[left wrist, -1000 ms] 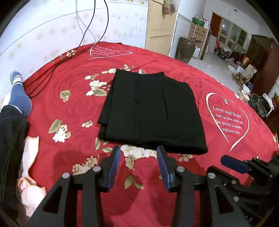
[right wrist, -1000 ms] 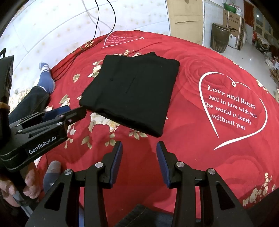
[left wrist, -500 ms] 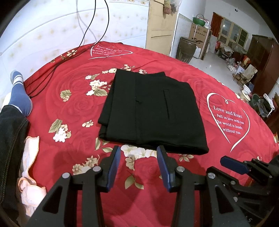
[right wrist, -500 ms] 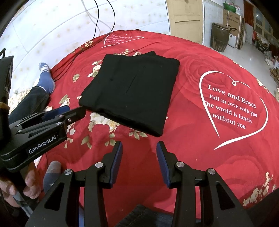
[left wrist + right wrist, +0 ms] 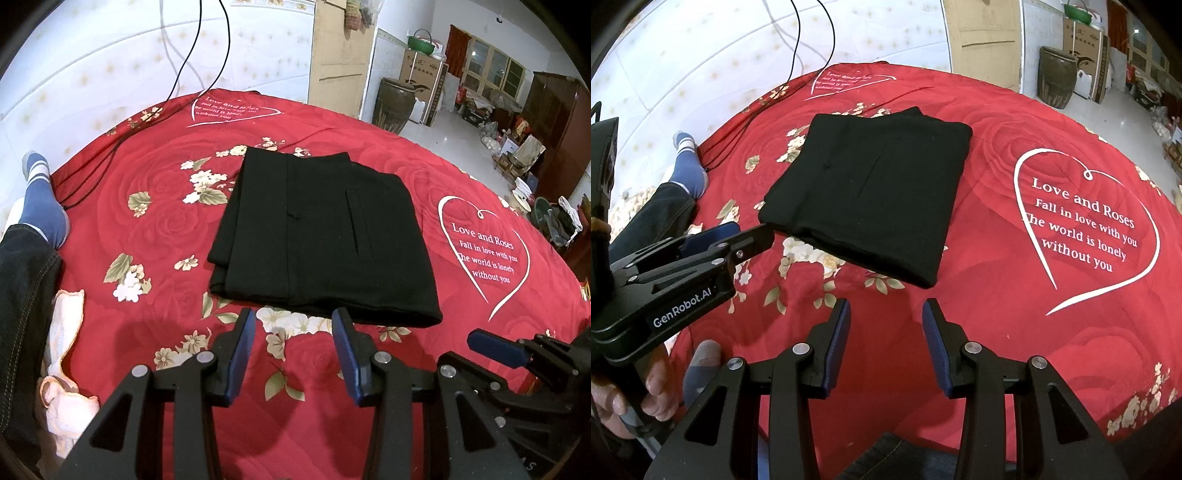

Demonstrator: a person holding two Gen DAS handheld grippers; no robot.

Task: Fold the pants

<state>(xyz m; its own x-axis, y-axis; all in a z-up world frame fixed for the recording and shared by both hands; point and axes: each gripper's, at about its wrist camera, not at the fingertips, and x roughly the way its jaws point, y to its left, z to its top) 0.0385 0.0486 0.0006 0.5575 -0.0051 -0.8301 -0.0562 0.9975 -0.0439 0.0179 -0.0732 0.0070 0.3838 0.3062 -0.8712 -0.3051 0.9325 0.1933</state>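
Nothing had been moved since the earlier frame. Nearest, the left gripper (image 5: pixel 293 349) and right gripper (image 5: pixel 885 341) were held with jaws apart, empty. Beyond, the folded black pants (image 5: pixel 321 236) lay on the red bedspread (image 5: pixel 498 332). A careless brush could have undone the fold.

light: even, bright indoors | shadows: soft | edges: fisheye-bent, dark corners | focus: seemingly sharp

Black pants (image 5: pixel 325 236) folded into flat rectangle, lying mid red bedspread (image 5: pixel 155 229).
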